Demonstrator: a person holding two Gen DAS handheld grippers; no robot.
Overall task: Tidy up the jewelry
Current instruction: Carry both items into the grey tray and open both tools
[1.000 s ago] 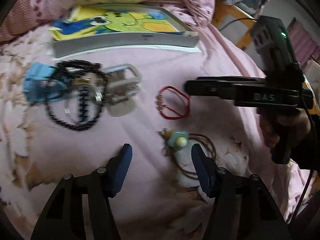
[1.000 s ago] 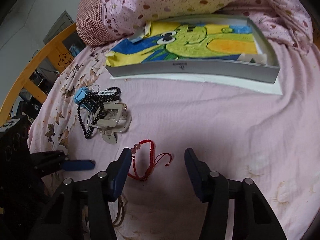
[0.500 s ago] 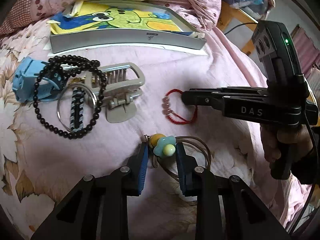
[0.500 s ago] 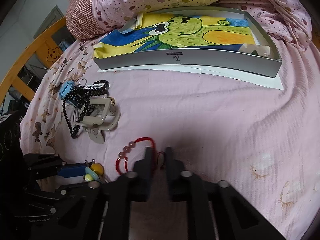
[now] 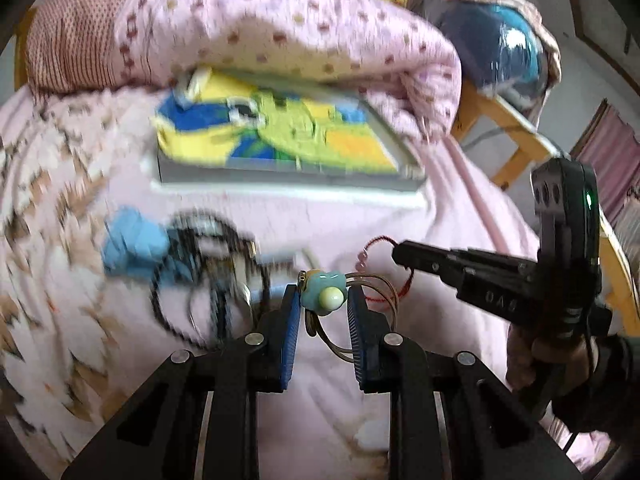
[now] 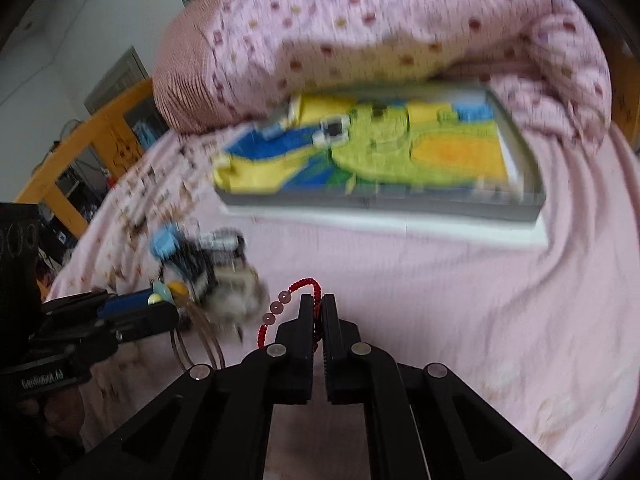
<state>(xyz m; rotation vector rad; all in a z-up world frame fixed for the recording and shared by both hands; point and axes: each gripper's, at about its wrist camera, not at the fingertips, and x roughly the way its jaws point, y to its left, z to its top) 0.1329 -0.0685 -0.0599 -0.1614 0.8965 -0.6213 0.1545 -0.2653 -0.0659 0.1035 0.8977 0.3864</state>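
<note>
While both views were smeared by motion, the grips could be read clearly enough. Left gripper had its blue pads closed onto the pale-blue flower charm of a brown cord bracelet, the cord loops hanging slack below and to the right of the pads, apparently lifted off the pink bedsheet. Right gripper had its jaws pressed nearly together on the red string bracelet, with the pink beads dangling just left of the tips. Judgement: both pieces are very light and limp; the cords will swing and may snag on each other, since the red string hung close beside the brown loops in the left view. The charm is hard and rounded, likely slippery between flat pads, so a hold on the cord beside it might be safer. Farther out lay the remaining pile, a blue item and black beads, too blurred to sort, and beyond it the grey tray with a cartoon-print lining, against the dotted quilt.
</note>
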